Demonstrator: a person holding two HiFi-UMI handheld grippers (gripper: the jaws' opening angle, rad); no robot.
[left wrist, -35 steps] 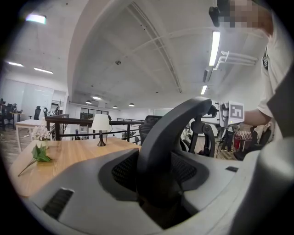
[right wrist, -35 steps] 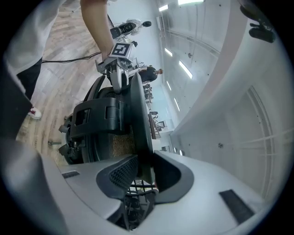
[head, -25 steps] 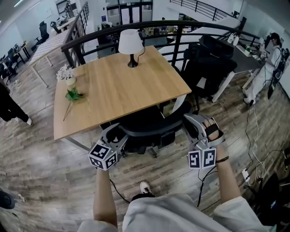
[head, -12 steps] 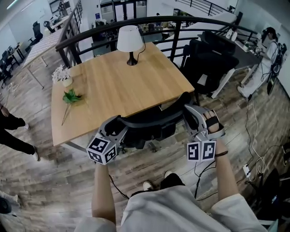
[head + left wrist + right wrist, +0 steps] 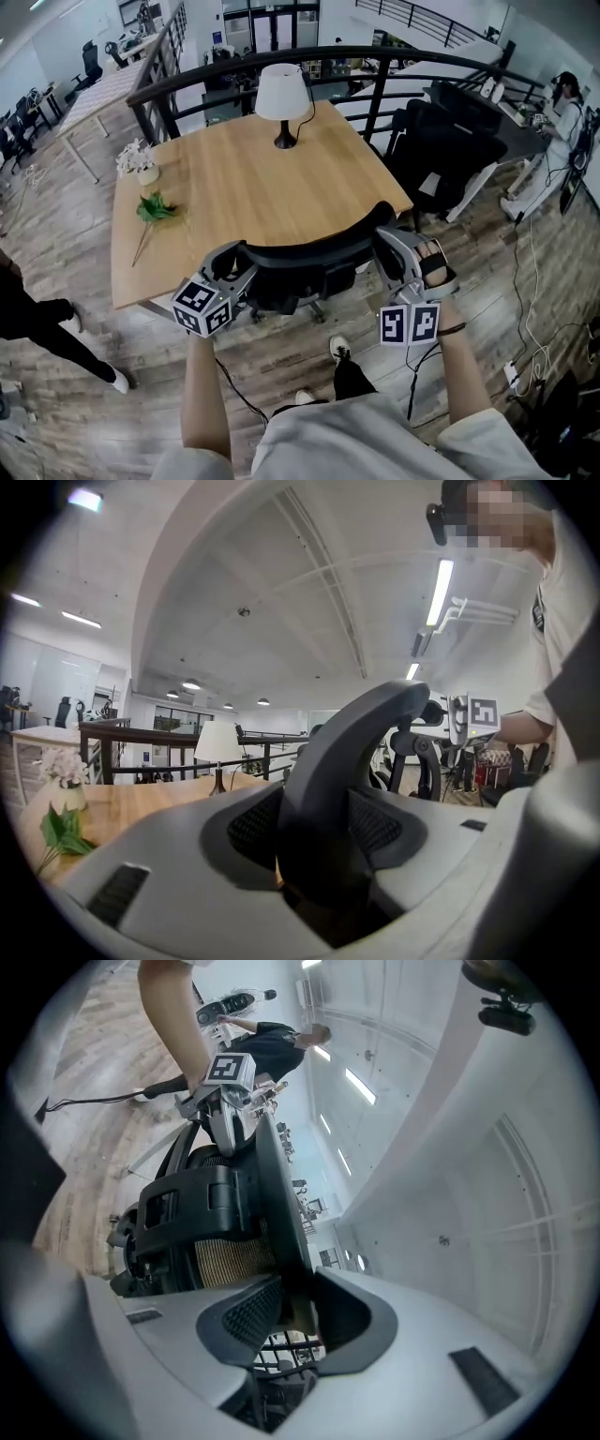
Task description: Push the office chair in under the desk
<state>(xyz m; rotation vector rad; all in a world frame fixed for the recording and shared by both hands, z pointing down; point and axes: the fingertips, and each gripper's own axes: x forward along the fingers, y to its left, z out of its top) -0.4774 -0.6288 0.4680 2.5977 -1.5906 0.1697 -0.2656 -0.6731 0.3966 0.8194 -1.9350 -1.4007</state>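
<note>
Wearer's shoe (image 5: 339,349) and a floor cable (image 5: 239,398) lay nearest. L gripper (image 5: 236,255) was clamped on the chair (image 5: 309,255) backrest's left rim. R gripper (image 5: 392,246) was clamped on its right rim, w/ the thin edge pinched btwn the pads. The backrest top sat right at the desk (image 5: 244,187) near edge, w/ the chair's lower part in shadow below it. On the desk, a green sprig (image 5: 155,206) and a flower vase (image 5: 141,161) stood far left, clear of the chair, and a lamp (image 5: 283,98) stood at the far edge. A railing (image 5: 375,56) curved behind the desk. Dark chairs (image 5: 450,131) stood beside the desk's right corner. One bystander (image 5: 562,112) stood far right, another's legs (image 5: 47,323) at left.
</note>
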